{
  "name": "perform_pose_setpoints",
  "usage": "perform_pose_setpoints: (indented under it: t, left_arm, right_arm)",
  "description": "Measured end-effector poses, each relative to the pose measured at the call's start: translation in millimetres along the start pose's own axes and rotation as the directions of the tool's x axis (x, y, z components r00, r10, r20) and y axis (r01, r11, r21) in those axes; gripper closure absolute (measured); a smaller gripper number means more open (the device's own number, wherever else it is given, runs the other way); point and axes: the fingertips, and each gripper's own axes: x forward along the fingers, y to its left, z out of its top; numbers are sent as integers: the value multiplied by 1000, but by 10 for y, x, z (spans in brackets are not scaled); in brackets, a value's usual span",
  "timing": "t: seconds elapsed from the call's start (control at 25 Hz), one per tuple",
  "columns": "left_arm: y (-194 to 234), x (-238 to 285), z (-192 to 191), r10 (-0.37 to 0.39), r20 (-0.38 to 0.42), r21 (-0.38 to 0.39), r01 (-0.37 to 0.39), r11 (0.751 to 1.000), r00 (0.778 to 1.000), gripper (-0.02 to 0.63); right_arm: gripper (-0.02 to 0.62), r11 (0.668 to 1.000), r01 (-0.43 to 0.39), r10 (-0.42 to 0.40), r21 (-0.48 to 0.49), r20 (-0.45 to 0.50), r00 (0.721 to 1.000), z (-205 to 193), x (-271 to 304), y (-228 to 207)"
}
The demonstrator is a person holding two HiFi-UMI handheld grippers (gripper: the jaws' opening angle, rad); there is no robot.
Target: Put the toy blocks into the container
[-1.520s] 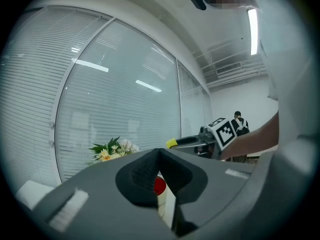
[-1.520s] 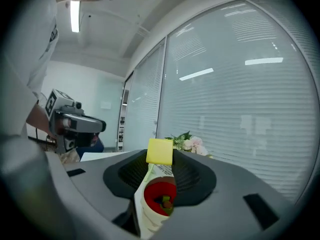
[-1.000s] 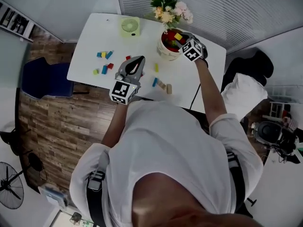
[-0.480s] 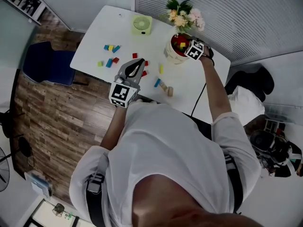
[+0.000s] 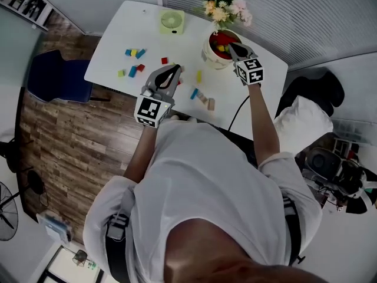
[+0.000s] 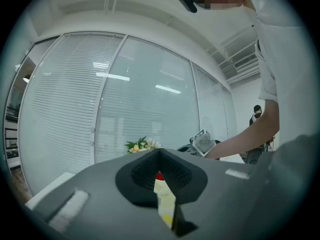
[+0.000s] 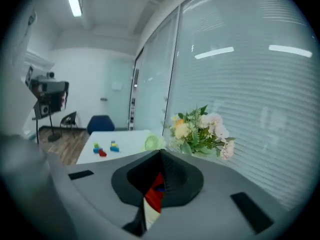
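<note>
The white container stands at the table's far side with red and yellow blocks inside. My right gripper hovers at its right rim, jaws shut and nothing between them; in the right gripper view the tips meet, and red shows through the slit below. My left gripper is held over the table's middle, shut and empty, its tips touching. Loose blocks lie on the table: a red one, a yellow one, a blue one, wooden ones, and a cluster at the left.
A green desk fan and a flower bouquet stand along the far edge of the white table. A blue chair is at the table's left. A black cable hangs off the near edge.
The right gripper, over the container before, has drawn back towards its right rim with its jaws shut. The left gripper stays over the table's middle. The head view has shifted slightly.
</note>
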Motion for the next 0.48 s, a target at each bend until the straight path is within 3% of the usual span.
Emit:
perform_pose_setpoints:
  t: [0.12, 0.24, 0.36, 0.48]
  left_arm:
    - [-18, 85, 0, -22, -6, 15, 22, 1000, 1000, 607]
    - [-58, 164, -15, -45, -13, 29, 45, 999, 999, 607]
    - [-113, 243, -31, -74, -24, 40, 75, 996, 997, 607]
    - [-172, 331, -47, -111, -36, 50, 112, 992, 993, 609]
  right_arm:
    - [594, 994, 8, -27, 111, 165, 986, 156, -303, 247]
    - [594, 977, -1, -54, 211, 258, 965, 145, -564, 501]
    - [594, 966, 6, -83, 259, 286, 955, 70, -746, 671]
    - [594, 958, 40, -114, 283, 248, 962, -74, -818, 731]
